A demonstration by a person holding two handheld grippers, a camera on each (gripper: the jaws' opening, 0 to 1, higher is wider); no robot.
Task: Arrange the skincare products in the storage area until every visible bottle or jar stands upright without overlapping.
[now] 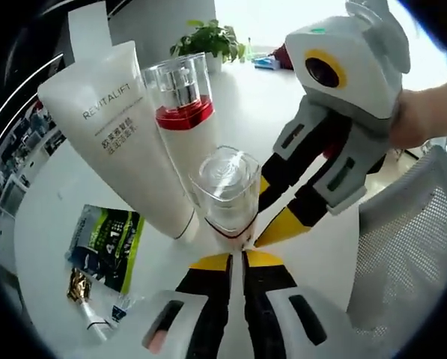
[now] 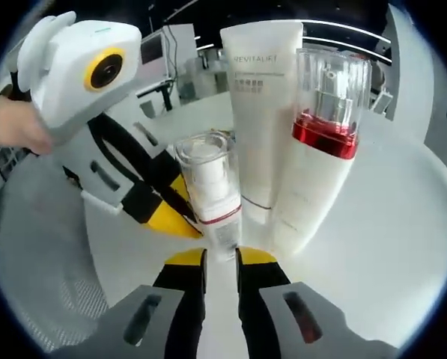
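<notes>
A small bottle (image 1: pixel 227 191) (image 2: pixel 208 187) with a clear cap stands on the white table (image 1: pixel 51 194) in front of a white REVITALIFT tube (image 1: pixel 118 142) (image 2: pixel 260 97) and a tall bottle with a red band (image 1: pixel 182 112) (image 2: pixel 320 149). The tube and the tall bottle stand upright, close together. My right gripper (image 2: pixel 221 258) (image 1: pixel 272 209) has its jaws on either side of the small bottle's foot and looks shut on it. My left gripper (image 1: pixel 238 260) (image 2: pixel 182 224) has its jaws nearly together, tips at the same bottle's base.
A green sachet (image 1: pixel 107 247) and a small gold-capped item (image 1: pixel 81 288) lie on the table to the left. A grey mesh chair back (image 1: pixel 410 247) (image 2: pixel 43 254) stands beside the table. A potted plant (image 1: pixel 208 37) sits at the far edge.
</notes>
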